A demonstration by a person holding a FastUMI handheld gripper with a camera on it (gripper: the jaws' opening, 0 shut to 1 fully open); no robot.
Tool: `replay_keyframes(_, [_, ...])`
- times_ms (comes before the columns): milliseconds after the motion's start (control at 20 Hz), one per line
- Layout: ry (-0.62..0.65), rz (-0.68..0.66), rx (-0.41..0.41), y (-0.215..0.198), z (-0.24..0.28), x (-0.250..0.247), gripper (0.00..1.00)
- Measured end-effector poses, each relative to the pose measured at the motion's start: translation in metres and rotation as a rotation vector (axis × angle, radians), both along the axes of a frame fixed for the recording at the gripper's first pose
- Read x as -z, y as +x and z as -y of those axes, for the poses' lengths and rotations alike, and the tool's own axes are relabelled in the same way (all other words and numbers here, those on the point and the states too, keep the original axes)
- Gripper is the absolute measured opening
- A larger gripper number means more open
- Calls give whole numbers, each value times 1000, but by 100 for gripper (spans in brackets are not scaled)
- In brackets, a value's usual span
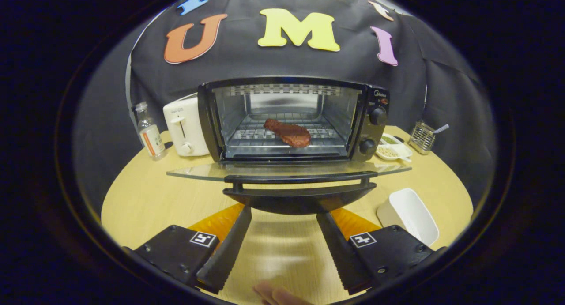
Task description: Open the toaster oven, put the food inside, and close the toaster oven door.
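My gripper (284,214) is spread wide and holds nothing, its tips just below the handle (300,178) of the lowered door (185,173). The toaster oven (293,119) stands open on the bench (145,199), the food (288,133) on its rack.

Fingertips of gripper (282,212) hidden under the door handle (300,178) just ahead, contact unclear. Plate (396,151) beyond right finger half hidden behind toaster oven (373,119); contents too small to tell. Bottle (149,133) label unreadable. Person's finger (276,295) cut off behind the fingers.
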State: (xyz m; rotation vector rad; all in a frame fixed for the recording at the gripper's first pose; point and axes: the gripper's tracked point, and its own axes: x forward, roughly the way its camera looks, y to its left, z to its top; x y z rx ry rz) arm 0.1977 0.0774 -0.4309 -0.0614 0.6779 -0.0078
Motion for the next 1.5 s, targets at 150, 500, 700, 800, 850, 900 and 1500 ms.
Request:
replay_keyframes(150, [1,12,1,16,4,-10,95])
replay_keyframes(500, [7,46,19,52,19,-28,95])
replay_keyframes(700, [-4,68,14,74,22,-40,95])
replay_keyframes(800, [-14,95,21,87,25,-51,95])
replay_keyframes(850, [-12,106,22,93,26,-56,95])
replay_keyframes(900, [-5,111,21,99,25,-60,95])
replay_keyframes(1500, [63,197,27,59,60,-165,95])
